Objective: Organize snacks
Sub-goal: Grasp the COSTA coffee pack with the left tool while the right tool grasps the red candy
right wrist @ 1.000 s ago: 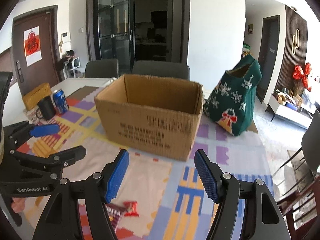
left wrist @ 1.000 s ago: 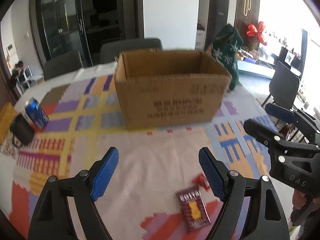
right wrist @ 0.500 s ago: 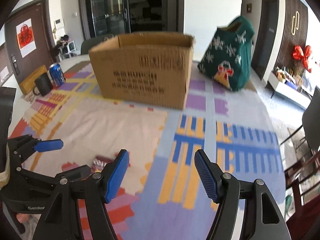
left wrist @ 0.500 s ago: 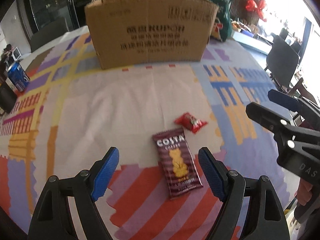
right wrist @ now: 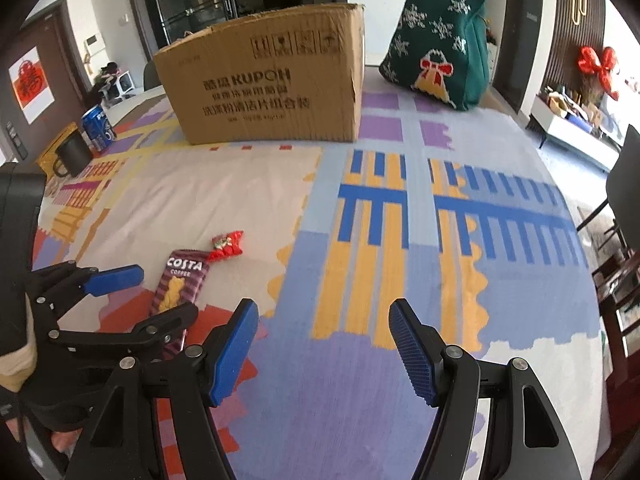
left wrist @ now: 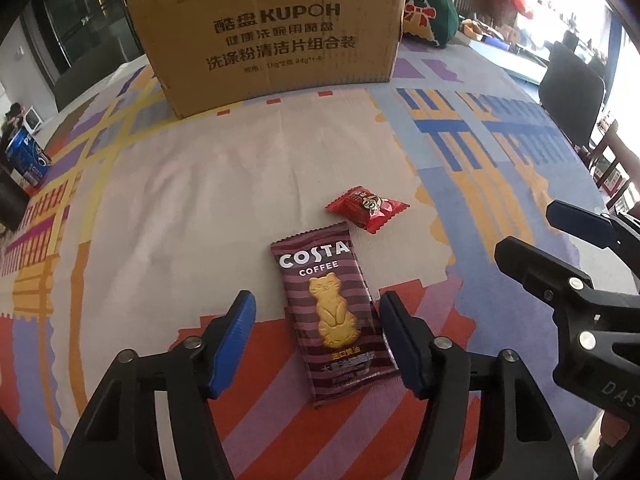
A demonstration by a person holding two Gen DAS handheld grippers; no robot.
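Note:
A maroon Costa Coffee biscuit packet [left wrist: 334,322] lies flat on the patterned tablecloth, its lower half between the open fingers of my left gripper [left wrist: 316,340], which is low over it. A small red candy wrapper [left wrist: 367,209] lies just beyond the packet. Both show in the right wrist view: the packet [right wrist: 178,286] and the candy [right wrist: 227,245]. My right gripper [right wrist: 324,354] is open and empty over the cloth, to the right of the left gripper [right wrist: 156,294]. A cardboard box [left wrist: 276,36] stands at the far side.
A blue soda can [right wrist: 98,127] and a black mug [right wrist: 73,157] stand at the far left. A green Christmas bag [right wrist: 442,38] stands right of the box. Dark chairs [left wrist: 570,84] stand by the table's right edge.
My left gripper has dropped low and moved forward so that the Costa packet now lies between its fingers. My right gripper has also come lower, and the box looks nearer.

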